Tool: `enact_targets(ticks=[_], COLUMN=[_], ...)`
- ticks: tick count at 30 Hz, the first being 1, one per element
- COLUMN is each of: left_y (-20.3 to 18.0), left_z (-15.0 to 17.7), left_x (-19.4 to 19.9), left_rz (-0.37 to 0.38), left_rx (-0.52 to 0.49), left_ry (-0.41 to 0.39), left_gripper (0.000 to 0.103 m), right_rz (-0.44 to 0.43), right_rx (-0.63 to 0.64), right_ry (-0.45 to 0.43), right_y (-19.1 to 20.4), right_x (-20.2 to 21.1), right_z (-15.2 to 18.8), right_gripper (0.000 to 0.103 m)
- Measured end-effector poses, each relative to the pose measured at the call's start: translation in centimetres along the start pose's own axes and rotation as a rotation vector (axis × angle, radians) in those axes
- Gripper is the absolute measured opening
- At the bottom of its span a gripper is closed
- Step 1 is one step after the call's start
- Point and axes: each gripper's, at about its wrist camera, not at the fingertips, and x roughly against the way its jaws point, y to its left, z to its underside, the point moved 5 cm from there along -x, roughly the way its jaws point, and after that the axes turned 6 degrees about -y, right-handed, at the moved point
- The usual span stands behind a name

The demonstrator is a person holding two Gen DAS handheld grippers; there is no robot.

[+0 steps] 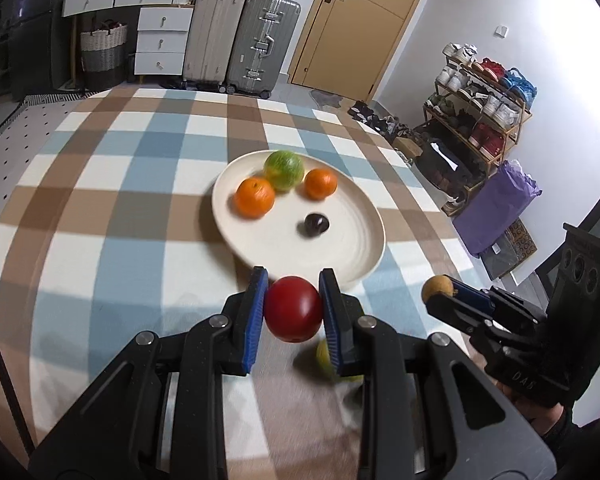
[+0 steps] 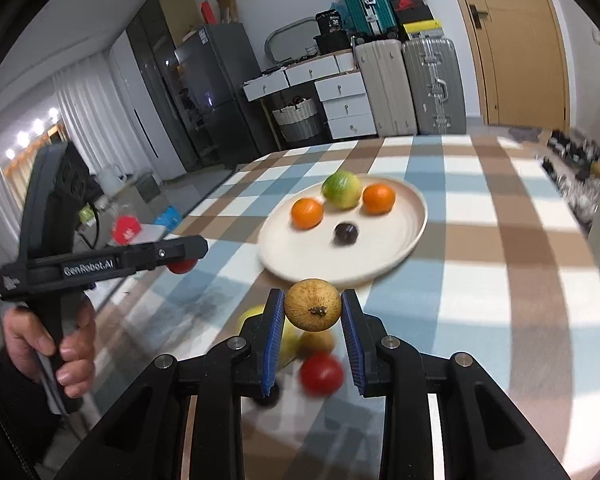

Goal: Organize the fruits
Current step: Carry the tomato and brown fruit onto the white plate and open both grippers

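A cream plate point(image 1: 340, 248) point(image 2: 388, 252) on the checked tablecloth holds two oranges point(image 1: 255, 197) point(image 1: 320, 184), a green-yellow citrus point(image 1: 284, 169) and a small dark fruit point(image 1: 317, 225). My left gripper point(image 1: 294, 312) is shut on a red tomato point(image 1: 293, 309), held above the table just before the plate. My right gripper point(image 2: 312, 312) is shut on a small brown round fruit point(image 2: 312, 304), also near the plate's front rim; it shows in the left wrist view point(image 1: 438, 289). Below lie another red fruit point(image 2: 321, 374) and a yellow fruit point(image 2: 288, 340), blurred.
The table's far edge faces suitcases point(image 1: 240, 36), white drawers point(image 1: 162, 40) and a door point(image 1: 352, 20). A shoe rack point(image 1: 480, 108) and purple bag point(image 1: 496, 204) stand off the right edge. A fridge point(image 2: 204, 92) stands at the back left.
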Motion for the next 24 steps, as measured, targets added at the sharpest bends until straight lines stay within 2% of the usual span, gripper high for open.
enact_targets(ticks=[11, 20, 24], left_y=[-1.2, -0.7, -0.6], left_z=[-4.1, -6.0, -6.5], left_x=[-7.7, -12.7, -14.7], left_rz=[-0.016, -0.027, -0.006], left_rx=[-0.027, -0.042, -0.029], left_ry=[0.051, 0.084, 0.113], left_gripper=[0.024, 0.024, 0.024], right_rz=[-0.001, 0.014, 0.022], right_rx=[0.017, 0.02, 0.016], right_ry=[0.015, 0.047, 0.06], right_y=[-2.0, -4.0, -4.7], right_x=[-5.7, -9.5, -10.8], right_z=[-3.4, -5.1, -5.5], right_gripper=[0.029, 0.029, 0.029])
